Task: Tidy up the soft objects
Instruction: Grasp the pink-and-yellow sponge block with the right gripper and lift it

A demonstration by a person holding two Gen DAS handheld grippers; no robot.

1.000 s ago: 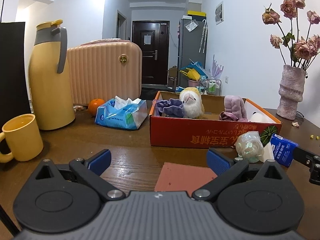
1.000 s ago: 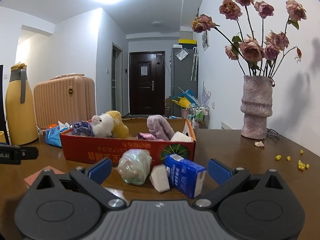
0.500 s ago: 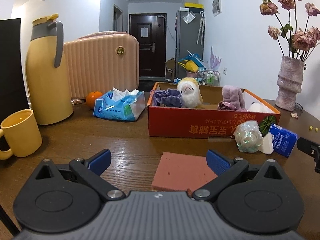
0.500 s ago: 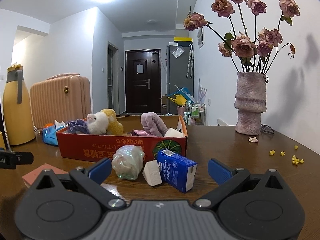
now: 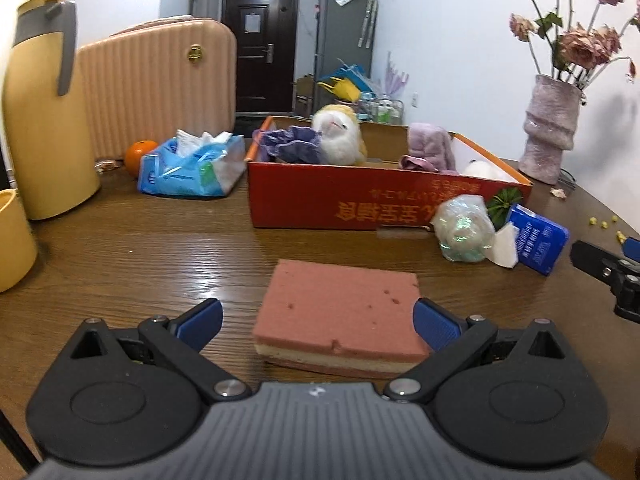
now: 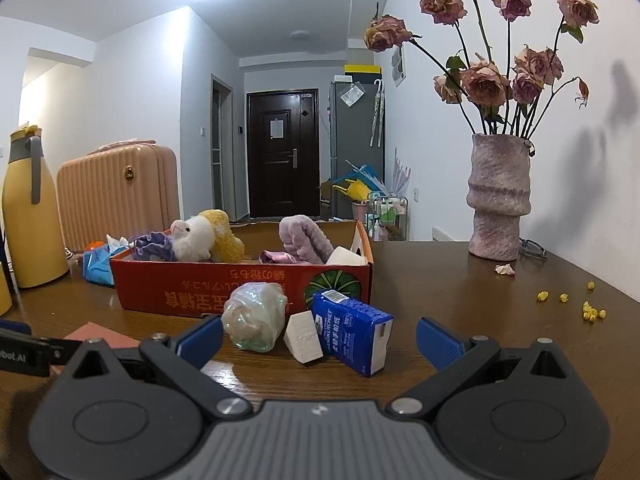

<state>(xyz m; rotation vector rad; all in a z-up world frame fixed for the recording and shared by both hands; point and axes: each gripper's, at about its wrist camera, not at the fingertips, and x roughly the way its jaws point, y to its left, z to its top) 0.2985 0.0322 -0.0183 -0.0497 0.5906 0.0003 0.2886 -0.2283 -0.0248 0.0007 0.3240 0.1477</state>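
A pink sponge (image 5: 340, 312) lies flat on the wooden table between the fingers of my open left gripper (image 5: 318, 320); its right corner sits close to the right pad, the left pad stands apart. Behind it is a red cardboard box (image 5: 360, 200) holding a white and yellow plush (image 5: 336, 136), purple cloth (image 5: 292, 146) and a mauve towel (image 5: 430, 144). In front of the box lie a shiny wrapped ball (image 6: 254, 316), a white wedge (image 6: 303, 336) and a blue tissue pack (image 6: 350, 330). My right gripper (image 6: 320, 338) is open, just short of these three.
A yellow thermos (image 5: 40, 108), a yellow mug (image 5: 12, 240), an orange (image 5: 138, 152) and a blue tissue bag (image 5: 192, 168) stand at the left, with a pink suitcase (image 5: 160, 80) behind. A vase of dried roses (image 6: 500, 200) stands at the right back. Yellow crumbs (image 6: 588, 310) dot the right side.
My left gripper has tilted down and moved forward, so the pink sponge now sits between its fingers. The right gripper has drawn back slightly; the items lie a little farther off.
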